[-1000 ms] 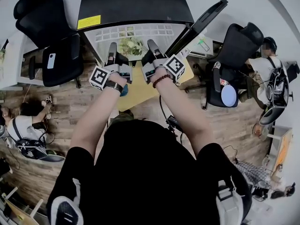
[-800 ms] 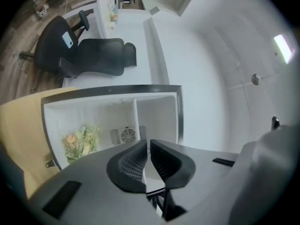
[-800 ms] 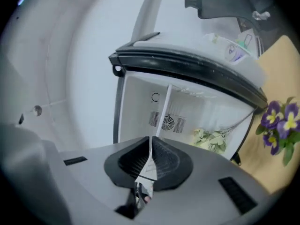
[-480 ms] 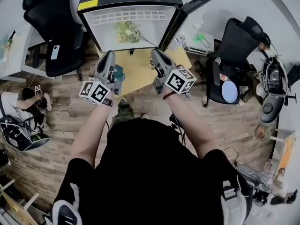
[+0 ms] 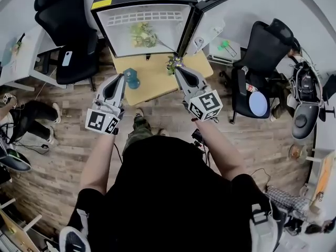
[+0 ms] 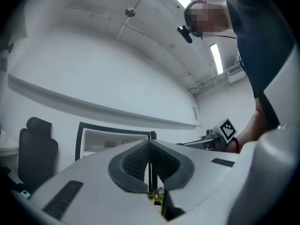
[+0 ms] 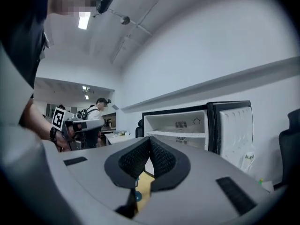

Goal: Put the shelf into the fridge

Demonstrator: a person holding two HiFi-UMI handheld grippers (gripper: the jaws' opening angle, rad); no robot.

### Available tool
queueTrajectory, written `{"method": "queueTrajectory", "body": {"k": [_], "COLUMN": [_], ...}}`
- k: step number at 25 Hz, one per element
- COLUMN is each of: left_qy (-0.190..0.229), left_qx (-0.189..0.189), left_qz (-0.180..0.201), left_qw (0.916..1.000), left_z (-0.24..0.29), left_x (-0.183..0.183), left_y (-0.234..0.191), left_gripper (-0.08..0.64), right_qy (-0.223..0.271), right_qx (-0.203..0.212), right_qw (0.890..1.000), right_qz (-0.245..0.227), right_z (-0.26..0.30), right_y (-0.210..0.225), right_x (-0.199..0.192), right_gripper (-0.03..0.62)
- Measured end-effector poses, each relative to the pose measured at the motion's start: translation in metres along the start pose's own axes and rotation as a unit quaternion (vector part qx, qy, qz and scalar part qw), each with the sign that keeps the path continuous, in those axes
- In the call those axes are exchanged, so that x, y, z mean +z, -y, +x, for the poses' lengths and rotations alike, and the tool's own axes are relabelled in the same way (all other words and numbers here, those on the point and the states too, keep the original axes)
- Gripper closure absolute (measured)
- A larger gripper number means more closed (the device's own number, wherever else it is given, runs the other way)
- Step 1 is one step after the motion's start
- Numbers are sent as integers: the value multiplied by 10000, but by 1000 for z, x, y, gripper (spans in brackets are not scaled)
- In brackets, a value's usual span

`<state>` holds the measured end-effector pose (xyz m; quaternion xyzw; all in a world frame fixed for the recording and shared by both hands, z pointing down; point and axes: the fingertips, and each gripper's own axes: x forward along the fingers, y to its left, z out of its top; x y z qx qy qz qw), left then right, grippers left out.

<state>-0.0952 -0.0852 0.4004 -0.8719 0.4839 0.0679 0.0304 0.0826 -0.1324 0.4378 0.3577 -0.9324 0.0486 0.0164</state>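
The small black fridge (image 5: 144, 20) stands wide open, its door (image 5: 210, 14) swung out to the right. In the right gripper view a white shelf (image 7: 178, 134) lies level across the fridge's white interior (image 7: 180, 121). Some greenery (image 5: 143, 34) shows inside the fridge in the head view. My left gripper (image 5: 122, 77) and right gripper (image 5: 178, 70) hover over the low yellow table (image 5: 155, 83) in front of the fridge. Both are shut with nothing between the pads. In their own views the left gripper (image 6: 150, 142) and the right gripper (image 7: 149, 142) show their jaws pressed together.
A teal object (image 5: 130, 79) stands on the yellow table by the left gripper, and a small flowering plant (image 5: 172, 63) by the right one. Black office chairs stand left (image 5: 68, 30) and right (image 5: 262, 56) of the fridge. A seated person's legs (image 5: 31, 114) are at the far left.
Both grippers have drawn back from the fridge opening toward me and now hang over the yellow table, spread further apart. Both stay shut and empty.
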Motion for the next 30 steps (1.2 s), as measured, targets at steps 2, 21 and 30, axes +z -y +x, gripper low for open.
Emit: {"method": "queueTrajectory", "body": {"k": [2, 21, 30], "left_qy": [19, -15, 24], "left_qx": [-1, 126, 147], "left_qz": [155, 630, 563], "left_qw": [9999, 9979, 9983], "left_z": [-5, -16, -26], "left_x": [5, 14, 12], "left_y": [7, 23, 24], "left_gripper": [541, 543, 543], "right_qy": [-15, -90, -141], "right_qx": [-30, -194, -106], "right_qw": [9996, 9914, 9899], "right_qz": [-287, -1293, -1405], "right_z": [-7, -29, -30], "right_y": [-4, -2, -15], "right_x": [2, -1, -3], "right_gripper": [578, 580, 580]}}
